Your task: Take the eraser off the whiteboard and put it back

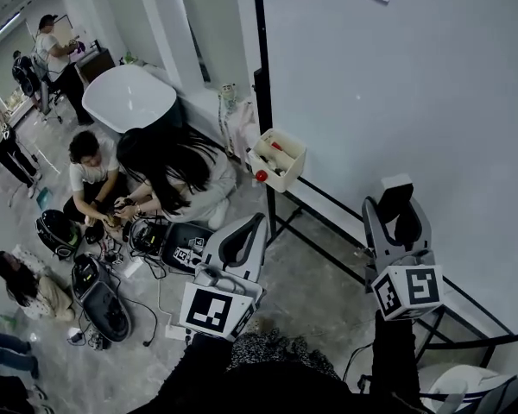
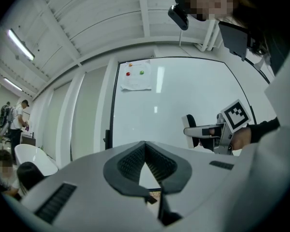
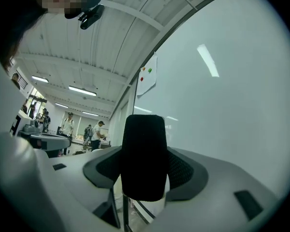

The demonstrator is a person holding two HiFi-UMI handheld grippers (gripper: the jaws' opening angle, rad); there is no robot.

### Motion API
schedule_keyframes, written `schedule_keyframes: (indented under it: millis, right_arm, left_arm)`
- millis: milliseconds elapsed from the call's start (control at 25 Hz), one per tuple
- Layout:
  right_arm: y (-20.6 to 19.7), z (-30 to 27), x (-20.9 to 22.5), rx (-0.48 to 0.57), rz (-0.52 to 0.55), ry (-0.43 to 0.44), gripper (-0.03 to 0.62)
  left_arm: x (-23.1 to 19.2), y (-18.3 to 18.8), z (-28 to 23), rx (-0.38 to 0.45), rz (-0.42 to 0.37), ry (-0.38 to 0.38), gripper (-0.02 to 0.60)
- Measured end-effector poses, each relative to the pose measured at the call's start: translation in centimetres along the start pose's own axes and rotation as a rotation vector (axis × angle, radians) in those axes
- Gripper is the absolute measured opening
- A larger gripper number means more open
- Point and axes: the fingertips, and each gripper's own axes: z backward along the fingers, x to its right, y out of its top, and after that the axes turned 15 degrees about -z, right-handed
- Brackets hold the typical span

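A grey concrete floor [image 1: 328, 291] fills the left and middle of the head view. Several people [image 1: 168, 179] sit on it at middle left among cables and dark gear, and a white tub [image 1: 128, 100] stands above them. Right of centre, a small white tray [image 1: 276, 160] of markers hangs on the black frame of the whiteboard [image 1: 397, 76], whose plain white face takes up the whole upper right. In the left gripper view a sheet of paper [image 2: 135, 76] with a red and a green dot is stuck at the board's upper left.

At lower centre the left gripper [image 1: 260, 218] has its pads closed tip to tip, with nothing between them.

At lower right the right gripper [image 1: 394, 205] is clamped on the eraser [image 1: 397, 182], in front of the board's lower part; I cannot tell whether it touches the board. The eraser's long axis runs upright across the jaws, which pinch its two long sides. Its black felt [image 3: 144, 156] faces back toward the gripper, and its white back points away along the jaws. It is a rounded oblong block, dark and fuzzy on one face, smooth white on the other.
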Motion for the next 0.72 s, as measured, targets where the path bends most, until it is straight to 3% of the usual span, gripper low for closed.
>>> schedule_keyframes:
  millis: [320,720]
  right_arm:
    - [-1.0,-5.3,-2.7,0.005,0.022,-0.014,0.268]
    - [-4.1,-15.0,-6.3,0.078,0.006,-0.221,0.268]
  left_arm:
    - [-5.0,-2.0,-2.4,0.032,0.002,-0.029,0.005]
    - [-15.0,-5.3,-8.9,0.106,-0.011,-0.245,0.005]
